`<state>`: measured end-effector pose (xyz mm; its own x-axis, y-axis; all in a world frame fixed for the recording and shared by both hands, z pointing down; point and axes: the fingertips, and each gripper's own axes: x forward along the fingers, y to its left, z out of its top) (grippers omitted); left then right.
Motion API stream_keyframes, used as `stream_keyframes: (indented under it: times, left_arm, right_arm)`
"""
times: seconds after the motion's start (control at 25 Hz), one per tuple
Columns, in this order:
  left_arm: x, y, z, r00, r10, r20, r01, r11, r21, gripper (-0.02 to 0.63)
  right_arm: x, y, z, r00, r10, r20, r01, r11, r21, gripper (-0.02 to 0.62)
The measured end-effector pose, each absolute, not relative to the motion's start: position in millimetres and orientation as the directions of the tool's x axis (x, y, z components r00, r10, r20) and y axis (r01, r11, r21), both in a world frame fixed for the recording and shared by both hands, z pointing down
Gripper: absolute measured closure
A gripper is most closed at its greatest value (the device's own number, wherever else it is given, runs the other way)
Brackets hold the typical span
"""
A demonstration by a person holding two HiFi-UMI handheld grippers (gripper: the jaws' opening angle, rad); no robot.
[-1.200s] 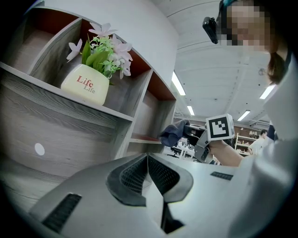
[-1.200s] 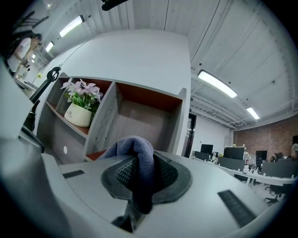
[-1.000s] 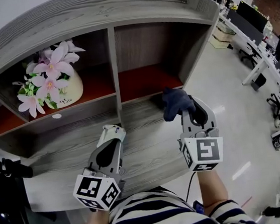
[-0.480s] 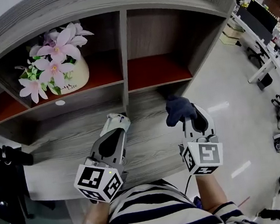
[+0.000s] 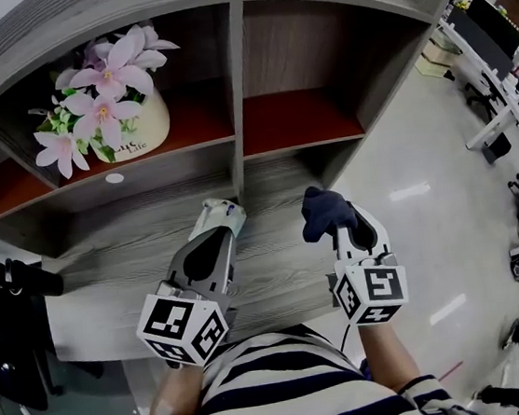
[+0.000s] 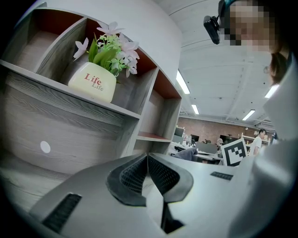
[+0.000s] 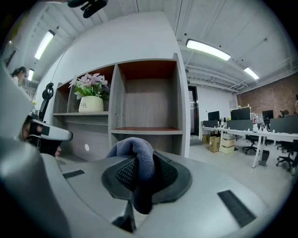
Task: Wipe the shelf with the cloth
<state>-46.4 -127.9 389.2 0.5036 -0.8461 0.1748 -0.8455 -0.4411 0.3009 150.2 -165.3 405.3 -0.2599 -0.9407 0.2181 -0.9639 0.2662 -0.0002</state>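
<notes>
A dark blue cloth (image 5: 325, 213) is bunched between the jaws of my right gripper (image 5: 335, 225), which is shut on it above the right part of the grey wooden ledge (image 5: 135, 264). In the right gripper view the cloth (image 7: 136, 155) bulges up over the black pads, facing the empty right cubby with its red-brown shelf (image 7: 144, 130). My left gripper (image 5: 223, 212) hovers over the ledge's middle, below the divider; its jaws are shut with nothing in them (image 6: 147, 160). The shelf unit (image 5: 240, 82) has two cubbies.
A cream pot of pink flowers (image 5: 127, 124) stands in the left cubby, marked "Life" on the pot (image 6: 92, 82). A black object (image 5: 15, 279) sits at the ledge's left end. Office desks and chairs (image 5: 504, 59) stand to the right across pale floor.
Both grippers have drawn back a little from the cubbies toward the ledge's front, the right one still holding the cloth. The view has shifted slightly so the shelf sits higher.
</notes>
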Motion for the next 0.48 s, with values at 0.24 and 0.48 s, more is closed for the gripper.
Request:
stream_keyframes:
  times: [0.24,0.48]
  left_arm:
    - [-46.6,-126.6,391.0,0.503,-0.845,0.178,-0.845,-0.439,0.304,0.584]
    - [-51.1,-125.5,391.1,0.491,-0.853,0.177,-0.851,-0.427,0.305,0.584]
  right_arm:
    - [142.3,-162.6,413.8,-0.293,-0.925,0.241,-0.955,0.293,-0.034,0.541]
    - [140.4,-160.6,417.5,-0.304,-0.919,0.252,-0.952,0.301,-0.052,0.541]
